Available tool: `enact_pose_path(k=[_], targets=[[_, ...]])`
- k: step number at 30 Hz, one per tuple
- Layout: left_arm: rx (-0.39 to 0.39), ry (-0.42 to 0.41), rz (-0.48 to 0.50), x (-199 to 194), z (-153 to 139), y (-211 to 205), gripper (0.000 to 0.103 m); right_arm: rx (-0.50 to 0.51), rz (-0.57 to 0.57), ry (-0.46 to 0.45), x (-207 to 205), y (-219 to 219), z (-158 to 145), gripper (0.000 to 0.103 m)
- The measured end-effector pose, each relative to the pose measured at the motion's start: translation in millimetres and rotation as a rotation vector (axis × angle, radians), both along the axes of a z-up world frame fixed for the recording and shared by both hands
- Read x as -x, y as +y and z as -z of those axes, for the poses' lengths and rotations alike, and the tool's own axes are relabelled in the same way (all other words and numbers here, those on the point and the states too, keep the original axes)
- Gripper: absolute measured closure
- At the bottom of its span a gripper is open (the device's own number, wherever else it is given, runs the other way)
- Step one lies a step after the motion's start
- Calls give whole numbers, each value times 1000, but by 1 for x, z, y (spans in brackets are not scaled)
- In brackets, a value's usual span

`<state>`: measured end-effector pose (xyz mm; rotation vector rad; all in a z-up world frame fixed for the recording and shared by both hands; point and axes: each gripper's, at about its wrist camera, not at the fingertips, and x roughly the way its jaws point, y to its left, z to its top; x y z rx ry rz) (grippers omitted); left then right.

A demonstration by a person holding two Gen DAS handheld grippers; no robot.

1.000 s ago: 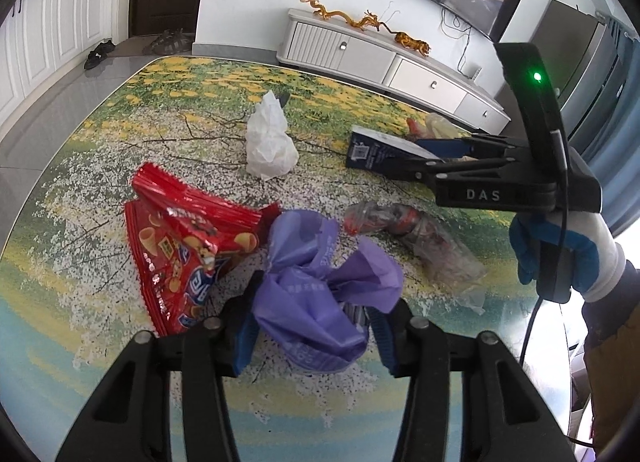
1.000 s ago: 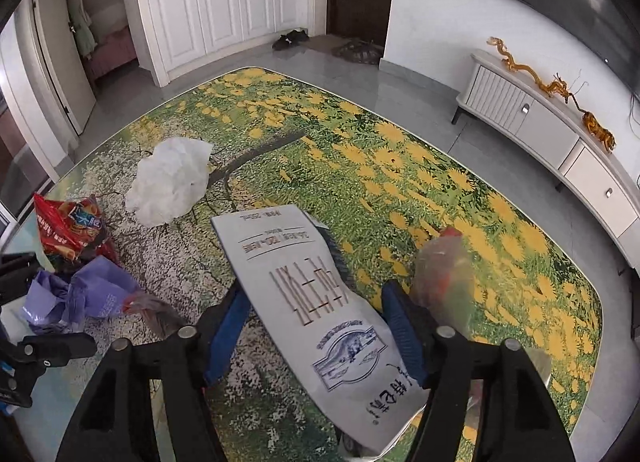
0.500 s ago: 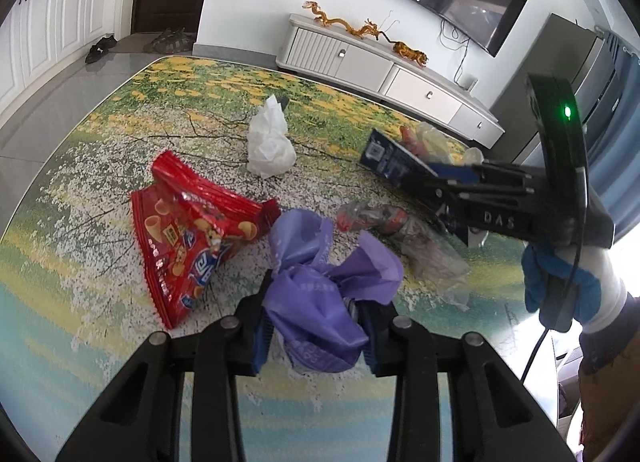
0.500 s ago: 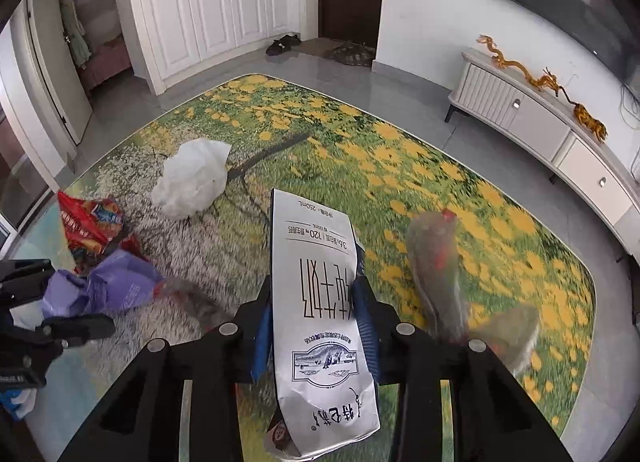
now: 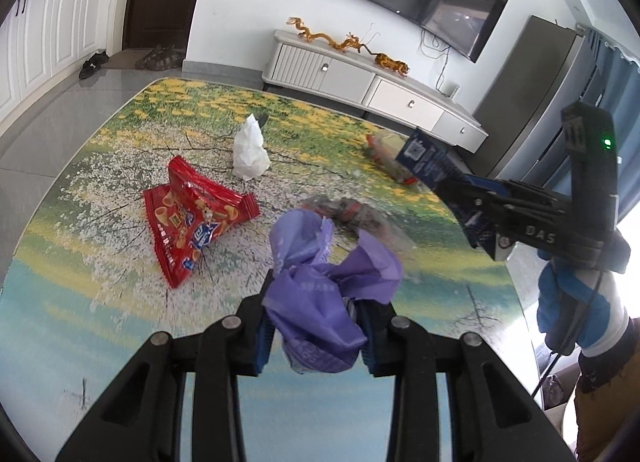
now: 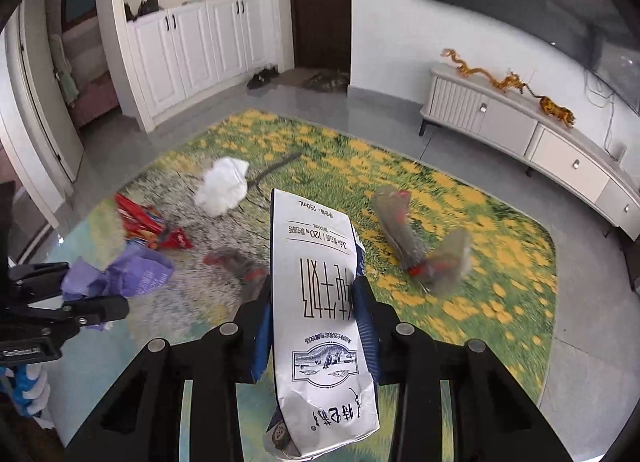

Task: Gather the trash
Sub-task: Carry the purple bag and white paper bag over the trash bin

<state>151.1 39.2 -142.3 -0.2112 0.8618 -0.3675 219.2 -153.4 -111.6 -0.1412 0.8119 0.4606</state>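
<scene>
Left wrist view: the left tool (image 5: pixel 314 320) has just pinched the purple bag (image 5: pixel 320 294) and lifted; the right tool (image 6: pixel 312 320) likewise clamps the milk carton (image 6: pixel 316 302), seemingly clear of the worktop (image 5: pixel 100 302). Both await binning.

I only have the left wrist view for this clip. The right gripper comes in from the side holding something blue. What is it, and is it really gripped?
Observer: It is a flattened milk carton. The right gripper has just been closing its jaws, and the pads now press the carton's two edges. The face toward that camera is white with large printed characters.
Reviewer: My view shows something reddish half hidden behind the carton. What is that?
Observer: A clear wrapper with red ends, pinched in the middle like a bow. It lies alone on the flowered surface, past the carton, and is blurred in this frame.
</scene>
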Motion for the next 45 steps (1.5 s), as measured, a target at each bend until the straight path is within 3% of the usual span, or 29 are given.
enact_pose_path(k=[14, 26, 34, 45], targets=[[-10, -107, 10, 51, -51, -2, 71, -99, 51, -147, 92, -28, -64, 68], [-41, -157, 116, 70, -80, -56, 71, -167, 175, -235, 155, -100, -86, 68], [-77, -143, 238, 63, -79, -119, 71, -219, 337, -231, 178, -179, -69, 68], [-129, -105, 495, 54, -67, -264, 71, -329, 645, -128, 208, -305, -12, 68]])
